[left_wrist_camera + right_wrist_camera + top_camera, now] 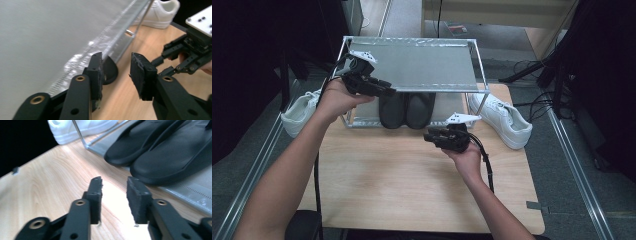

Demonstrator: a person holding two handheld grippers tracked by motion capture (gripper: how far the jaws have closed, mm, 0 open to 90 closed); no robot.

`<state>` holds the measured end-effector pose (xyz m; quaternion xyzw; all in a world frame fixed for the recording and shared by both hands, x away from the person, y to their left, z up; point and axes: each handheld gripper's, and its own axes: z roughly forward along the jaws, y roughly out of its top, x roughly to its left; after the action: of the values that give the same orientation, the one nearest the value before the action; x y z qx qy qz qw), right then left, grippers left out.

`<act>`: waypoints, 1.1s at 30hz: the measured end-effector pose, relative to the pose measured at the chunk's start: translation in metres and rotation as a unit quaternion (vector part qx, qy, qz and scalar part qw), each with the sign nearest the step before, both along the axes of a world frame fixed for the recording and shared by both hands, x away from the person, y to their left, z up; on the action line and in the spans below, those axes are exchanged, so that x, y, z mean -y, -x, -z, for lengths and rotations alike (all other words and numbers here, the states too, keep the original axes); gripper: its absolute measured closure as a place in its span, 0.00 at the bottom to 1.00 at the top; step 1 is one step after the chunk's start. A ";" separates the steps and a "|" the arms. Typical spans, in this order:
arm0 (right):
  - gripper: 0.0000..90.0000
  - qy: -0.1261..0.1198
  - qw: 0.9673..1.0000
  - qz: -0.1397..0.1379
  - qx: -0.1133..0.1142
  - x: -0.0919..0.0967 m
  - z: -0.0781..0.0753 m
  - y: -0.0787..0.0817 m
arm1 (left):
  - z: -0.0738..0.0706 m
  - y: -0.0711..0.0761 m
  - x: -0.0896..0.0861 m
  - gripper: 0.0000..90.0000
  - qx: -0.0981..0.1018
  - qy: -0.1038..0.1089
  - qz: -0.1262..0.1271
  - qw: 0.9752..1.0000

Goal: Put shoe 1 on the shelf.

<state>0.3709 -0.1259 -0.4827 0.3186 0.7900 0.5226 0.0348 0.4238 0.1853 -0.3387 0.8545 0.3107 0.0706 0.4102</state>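
Rack edge (105, 45) beside left tool (116, 72)

A rack (412, 65) stands at the table's (412, 185) far edge. Two slippers (406, 110) lie side by side on the rack's lower shelf. One sneaker (501, 120) lies right of the rack, another (299, 114) left.

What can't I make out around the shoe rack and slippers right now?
- Black slippers: high view, their far ends hidden under the rack's top shelf.
- Left white sneaker: high view, partly covered by the left hand.
- Rack shelf: left gripper view, blurred.
- Slippers: right gripper view, cut off by the top edge.
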 end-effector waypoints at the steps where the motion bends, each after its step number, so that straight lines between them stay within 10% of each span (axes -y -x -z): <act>1: 0.65 0.000 1.000 0.000 0.002 0.001 -0.001 0.002 | 0.001 0.002 0.001 0.66 0.000 -0.002 0.001 1.000; 14: 0.45 0.009 1.000 0.004 -0.001 0.020 0.000 0.022 | 0.031 0.029 0.003 0.48 0.003 0.008 0.008 1.000; 33: 0.43 0.032 0.999 0.021 -0.004 0.068 0.004 0.045 | 0.092 0.060 -0.012 0.40 -0.019 0.019 -0.002 1.000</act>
<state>0.3261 -0.1936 -0.4864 0.3357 0.7996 0.4952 0.0524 0.3642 0.1969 -0.4303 0.8471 0.3211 0.0493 0.4206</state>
